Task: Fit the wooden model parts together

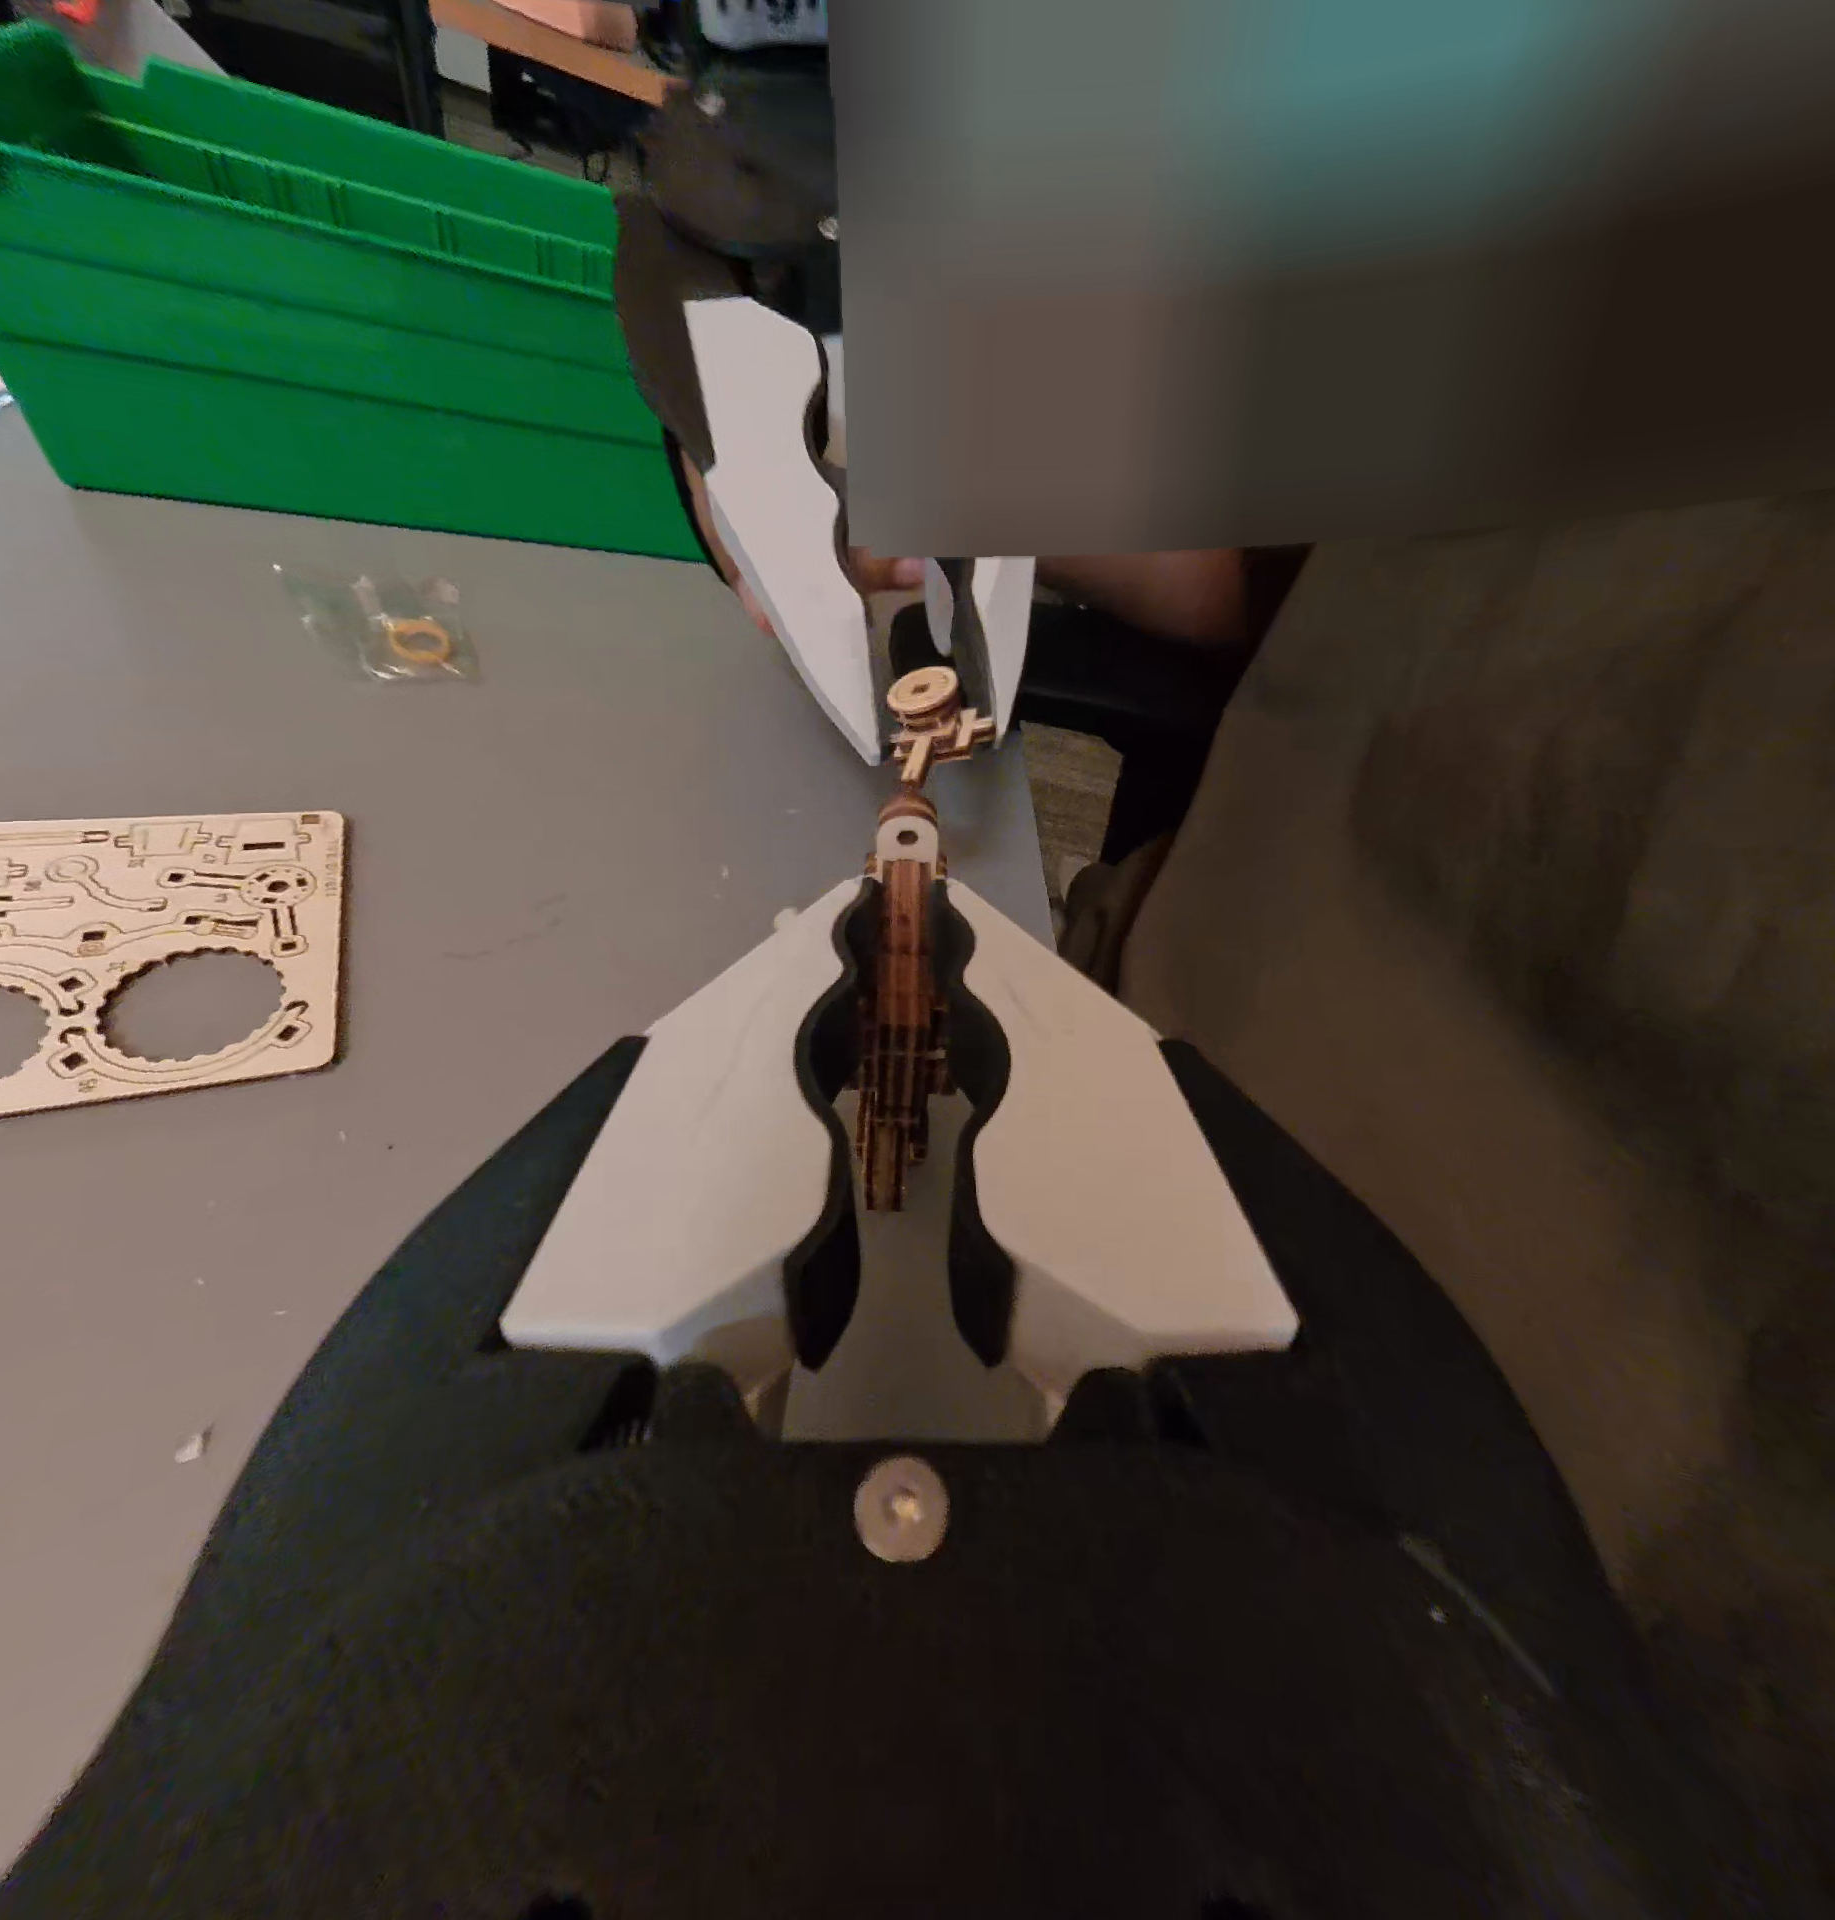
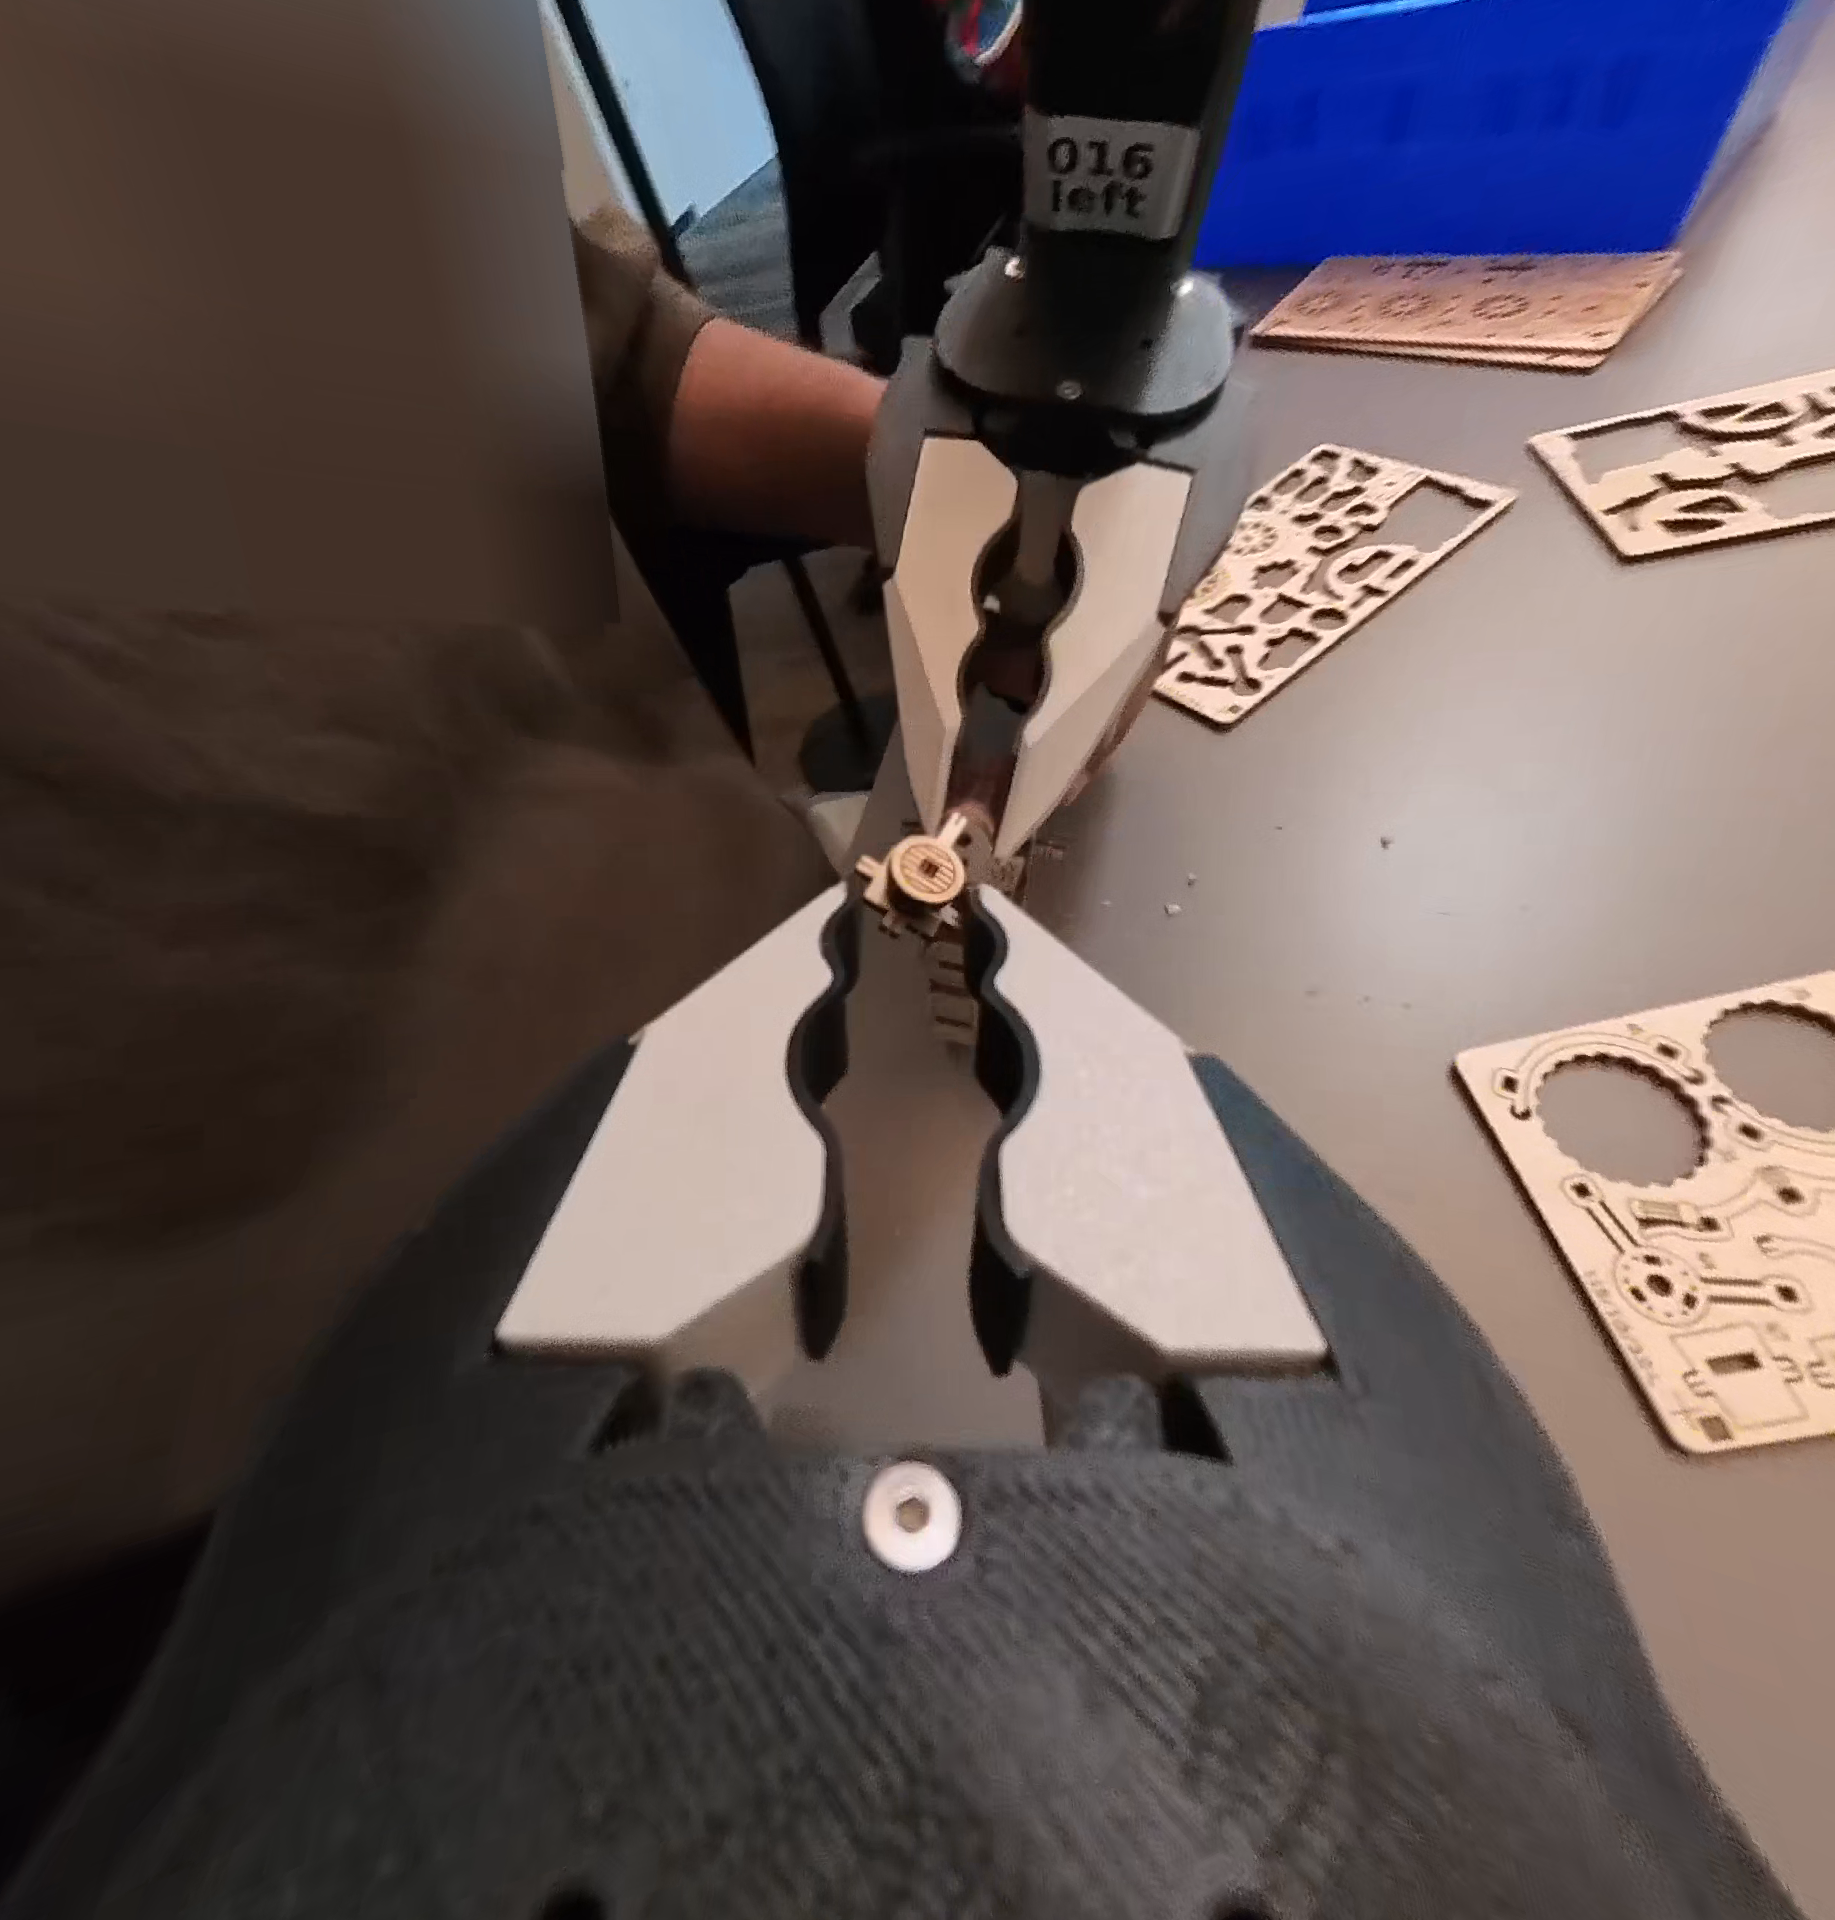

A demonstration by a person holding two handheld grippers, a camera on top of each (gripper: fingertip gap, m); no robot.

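Layered brown plywood is seen in the left wrist view: a stacked wooden model body with a pale rounded end and a small hole (image 1: 900, 997) is pinched between the jaws of the left gripper (image 1: 905, 883), held edge-on so that its holed tip points straight at the other gripper. Just beyond it, a small pale wooden cross-shaped part topped by a round disc (image 1: 928, 722) is held at the tips of the right gripper (image 1: 934, 727). The two pieces are almost touching, tip to tip — presumably lined up so the peg can be seated in the hole. A grey worktop (image 1: 539, 790) lies below, carrying a pale laser-cut plywood sheet with round cut-outs (image 1: 165, 956), a small clear bag holding a yellow ring (image 1: 399, 629) and a green ribbed plastic bin (image 1: 300, 343).

In the right wrist view the disc part is seen pinched at the right jaws' tips, with the left gripper facing it, pressed onto the body. Both are kept raised off the worktop — free room for aligning, it is judged. More cut-out plywood sheets (image 2: 1318, 582) and a blue plastic bin (image 2: 1495, 145) are seen at the right; a person's forearm (image 2: 778, 416) is visible behind.
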